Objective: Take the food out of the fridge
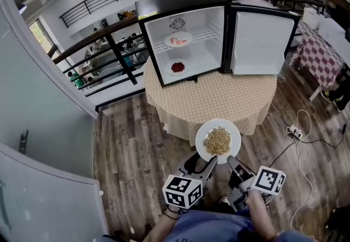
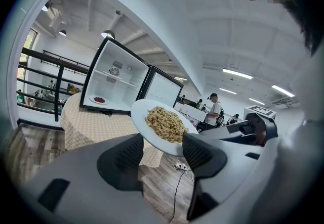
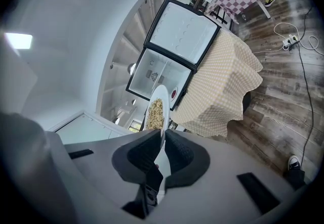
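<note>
Plate (image 1: 218, 141) of food held just off the table (image 1: 219, 99).
Right gripper (image 3: 163, 143) clamps its rim, left gripper (image 2: 162, 153) gapes wide alongside; hold level, land it gently.

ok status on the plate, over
Right tongs shut on noodle plate rim. Left tongs open at its edge, no grip. Plate clear of fridge; upper plate and lower plate left inside. Nothing in the way.
</note>
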Action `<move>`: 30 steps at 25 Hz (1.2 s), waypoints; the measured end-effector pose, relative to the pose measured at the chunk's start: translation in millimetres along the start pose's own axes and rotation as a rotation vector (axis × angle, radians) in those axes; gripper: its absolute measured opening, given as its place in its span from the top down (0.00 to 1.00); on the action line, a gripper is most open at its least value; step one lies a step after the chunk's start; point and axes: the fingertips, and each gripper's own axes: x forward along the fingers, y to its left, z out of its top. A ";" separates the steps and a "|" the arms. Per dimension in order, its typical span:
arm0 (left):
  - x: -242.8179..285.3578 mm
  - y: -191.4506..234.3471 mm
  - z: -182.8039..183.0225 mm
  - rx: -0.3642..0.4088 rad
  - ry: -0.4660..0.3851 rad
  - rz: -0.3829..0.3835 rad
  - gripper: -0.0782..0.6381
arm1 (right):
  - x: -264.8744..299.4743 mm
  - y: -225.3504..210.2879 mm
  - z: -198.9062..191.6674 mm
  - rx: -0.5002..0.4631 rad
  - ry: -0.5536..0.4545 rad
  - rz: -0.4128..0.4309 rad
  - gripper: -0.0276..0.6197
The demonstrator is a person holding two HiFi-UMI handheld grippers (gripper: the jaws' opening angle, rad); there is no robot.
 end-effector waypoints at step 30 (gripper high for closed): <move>-6.7 -78.5 -36.8 -0.004 -0.007 0.035 0.56 | -80.4 -27.1 -5.1 -0.004 0.022 0.014 0.90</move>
